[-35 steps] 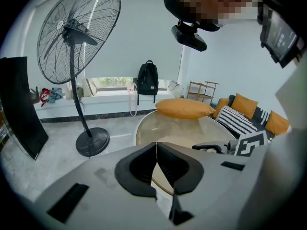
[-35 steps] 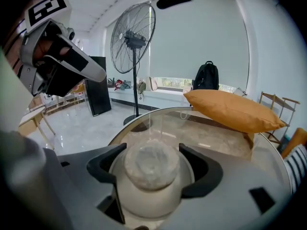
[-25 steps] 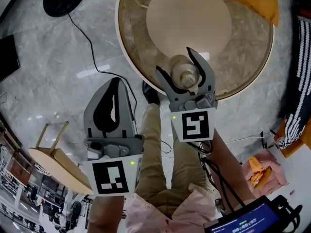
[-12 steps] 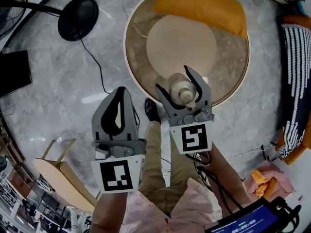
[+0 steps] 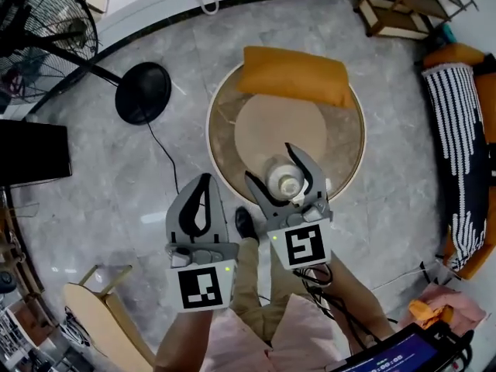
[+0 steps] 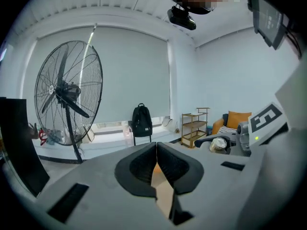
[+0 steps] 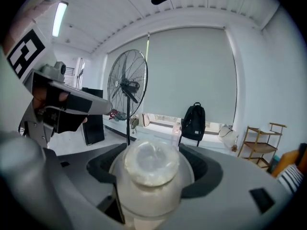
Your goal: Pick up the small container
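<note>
Grey marble floor (image 5: pixel 101 177), round table (image 5: pixel 223 134) bearing an orange cushion (image 5: pixel 293 76), standing fan (image 6: pixel 68 91) nearby.

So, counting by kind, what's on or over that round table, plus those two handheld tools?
Grippers: 2 (left gripper, right gripper)
Small container, in the right gripper's jaws: 1
Orange cushion: 1
Round beige mat: 1
Total: 5

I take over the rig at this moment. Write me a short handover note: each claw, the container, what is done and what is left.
Right claw: shut on the small container, gripping its body below the lid.
Left claw: shut, empty, held beside the right one.
Container: in the head view it is over the near edge of the round table. It seems off the top, though no view shows the gap.
Done: the grasp, and probably the lift.
Left: hold the grip steady.
</note>
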A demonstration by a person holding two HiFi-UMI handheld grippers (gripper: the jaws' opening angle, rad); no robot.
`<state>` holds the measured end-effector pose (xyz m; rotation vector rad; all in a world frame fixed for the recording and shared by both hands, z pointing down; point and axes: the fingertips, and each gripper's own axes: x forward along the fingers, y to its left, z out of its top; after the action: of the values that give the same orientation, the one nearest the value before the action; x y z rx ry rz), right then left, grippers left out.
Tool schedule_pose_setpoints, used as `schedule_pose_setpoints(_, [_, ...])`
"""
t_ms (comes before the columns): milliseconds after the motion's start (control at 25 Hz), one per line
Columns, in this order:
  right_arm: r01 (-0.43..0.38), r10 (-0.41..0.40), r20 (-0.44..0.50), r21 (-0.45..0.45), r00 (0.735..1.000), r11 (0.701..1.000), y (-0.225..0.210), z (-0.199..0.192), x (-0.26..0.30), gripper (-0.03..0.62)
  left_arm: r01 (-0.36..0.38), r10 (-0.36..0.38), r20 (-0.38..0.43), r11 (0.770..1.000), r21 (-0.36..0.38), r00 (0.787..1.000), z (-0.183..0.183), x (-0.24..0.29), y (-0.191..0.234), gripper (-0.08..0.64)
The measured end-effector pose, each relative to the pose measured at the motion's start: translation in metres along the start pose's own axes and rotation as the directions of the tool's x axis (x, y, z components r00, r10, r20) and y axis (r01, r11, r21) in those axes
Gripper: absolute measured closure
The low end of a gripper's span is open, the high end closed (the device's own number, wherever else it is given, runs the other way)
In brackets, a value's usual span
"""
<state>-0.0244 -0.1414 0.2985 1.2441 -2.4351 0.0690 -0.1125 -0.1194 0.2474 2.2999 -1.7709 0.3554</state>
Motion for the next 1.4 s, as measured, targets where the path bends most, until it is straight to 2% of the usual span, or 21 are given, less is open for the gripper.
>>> schedule_pose_setpoints(160, [0.011,-0.01,0.066,-0.017,0.998,1.0,-0.012,0.047,-0.02,0.249,0.001,-0.003,0.079,1.0,0.026,0.997,0.042,-0.011,-0.009,0.548])
schedule_pose_setpoints(320, [0.033,-0.028,0.155,-0.029,0.988,0.999,-0.024,0.096,-0.037,0.249,-0.022,0.008,0.19,0.997,0.068,0.982,0.091,-0.023,-0.012,0.548])
schedule_pose_setpoints(520, [0.043,-0.043,0.171,0.0,0.984,0.999,-0.026,0.139,-0.076,0.249,-0.028,0.011,0.222,0.997,0.071,0.975,0.131,-0.055,-0.021,0.548])
schedule_pose_setpoints(680, [0.061,-0.06,0.202,0.001,0.977,0.998,-0.034,0.172,-0.095,0.249,-0.041,0.017,0.279,0.996,0.08,0.96,0.161,-0.067,-0.022,0.548])
schedule_pose_setpoints(1000, [0.103,-0.094,0.284,-0.016,0.954,0.995,-0.053,0.211,-0.123,0.249,-0.055,0.018,0.335,0.993,0.101,0.942,0.196,-0.079,-0.035,0.548])
schedule_pose_setpoints(1120, [0.113,-0.103,0.299,-0.017,0.949,0.993,-0.059,0.216,-0.131,0.249,-0.053,0.002,0.345,0.989,0.138,0.939,0.204,-0.079,-0.042,0.548])
schedule_pose_setpoints(1400, [0.121,-0.108,0.318,-0.021,0.942,0.992,-0.061,0.223,-0.136,0.249,-0.042,-0.002,0.374,0.993,0.109,0.927,0.217,-0.078,-0.049,0.548])
